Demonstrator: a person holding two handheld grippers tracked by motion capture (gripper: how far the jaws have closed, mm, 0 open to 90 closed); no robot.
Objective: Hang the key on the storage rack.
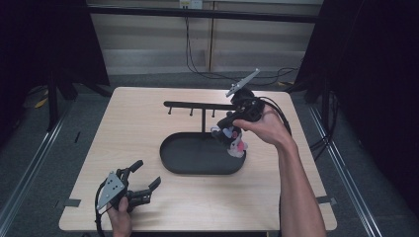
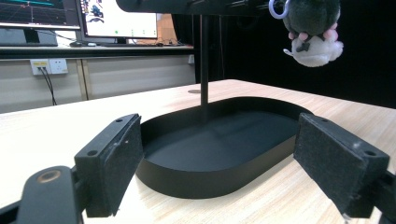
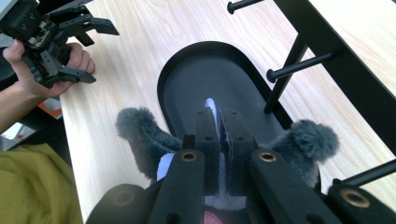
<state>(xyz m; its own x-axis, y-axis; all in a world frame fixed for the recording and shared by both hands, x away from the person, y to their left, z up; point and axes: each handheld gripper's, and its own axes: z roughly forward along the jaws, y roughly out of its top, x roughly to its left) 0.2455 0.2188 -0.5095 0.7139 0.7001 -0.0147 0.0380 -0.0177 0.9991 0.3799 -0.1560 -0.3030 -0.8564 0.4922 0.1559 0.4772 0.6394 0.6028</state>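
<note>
A small plush toy point(image 1: 233, 142), grey with a white and pink body, hangs over the right end of the black oval tray point(image 1: 170, 165). My right gripper point(image 1: 228, 129) is shut on it from above. In the right gripper view the jaws point(image 3: 218, 122) pinch a pale strip between the toy's two fuzzy grey ears point(image 3: 140, 135). The left gripper view shows the toy point(image 2: 312, 35) dangling high, close to the rack's crossbar. My left gripper point(image 1: 148, 173) rests open near the table's front left corner, its pads point(image 2: 116, 163) wide apart and nothing between them.
A black rack with a thin post point(image 2: 204, 65) rises from the tray point(image 2: 196, 179); its crossbar point(image 1: 197, 105) carries short pegs point(image 3: 299, 67). Bare wooden tabletop point(image 1: 123, 128) lies left of the tray. Monitors point(image 2: 116, 18) stand beyond the table.
</note>
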